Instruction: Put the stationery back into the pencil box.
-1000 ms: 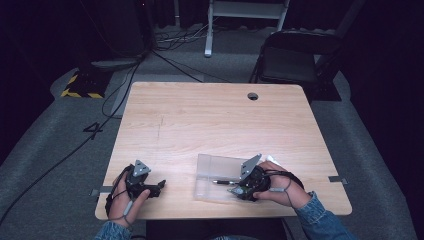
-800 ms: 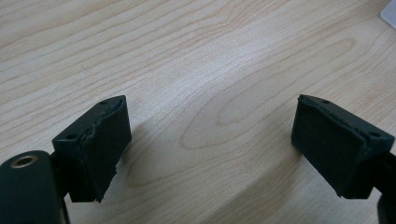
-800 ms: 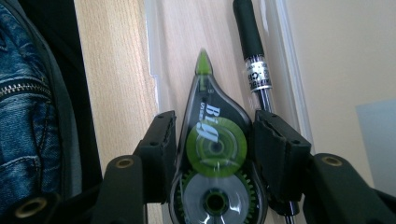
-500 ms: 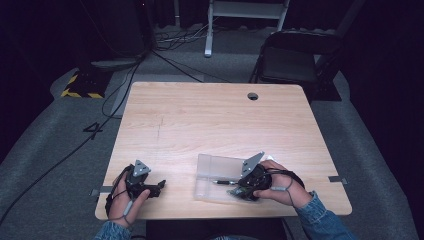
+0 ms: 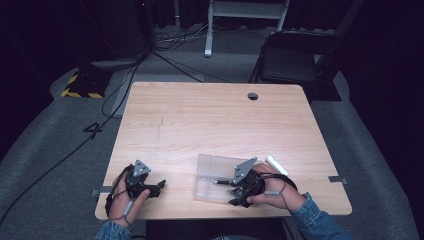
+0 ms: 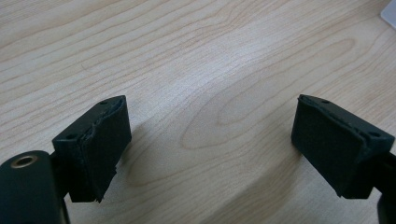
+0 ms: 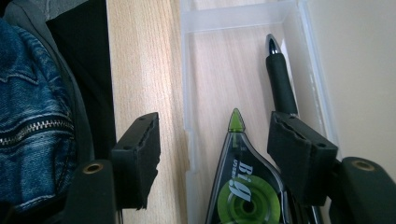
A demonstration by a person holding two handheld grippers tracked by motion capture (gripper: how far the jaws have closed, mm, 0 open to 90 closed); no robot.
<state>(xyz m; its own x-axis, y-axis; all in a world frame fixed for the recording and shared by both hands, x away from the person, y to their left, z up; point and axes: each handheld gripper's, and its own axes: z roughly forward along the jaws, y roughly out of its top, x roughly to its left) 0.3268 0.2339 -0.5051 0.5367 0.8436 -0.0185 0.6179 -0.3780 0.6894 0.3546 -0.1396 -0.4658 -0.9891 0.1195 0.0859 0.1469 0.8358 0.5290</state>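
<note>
A clear plastic box (image 5: pixel 209 171) lies near the table's front edge. In it are a black pen (image 7: pixel 280 79) and a green correction tape dispenser (image 7: pixel 243 186). My right gripper (image 5: pixel 232 194) reaches into the box from the right. Its jaws have just been opening. In the right gripper view the dispenser lies between the jaws of this gripper (image 7: pixel 215 125), and the pads stand clear of it. The pen lies beside the right-hand pad (image 7: pixel 299 154). My left gripper (image 5: pixel 159 187) rests on the wood at the front left, open, with bare table between its jaws (image 6: pixel 210 116).
A small white object (image 5: pixel 276 164) lies just right of the box. The table (image 5: pixel 210 120) has a cable hole (image 5: pixel 252 96) at the back. A folding chair (image 5: pixel 295 55) stands beyond the far edge. The person's denim sleeve (image 7: pixel 32 121) hangs off the table's front edge.
The right hand has shifted only slightly at the box. The left hand and gripper have stayed where they were.
</note>
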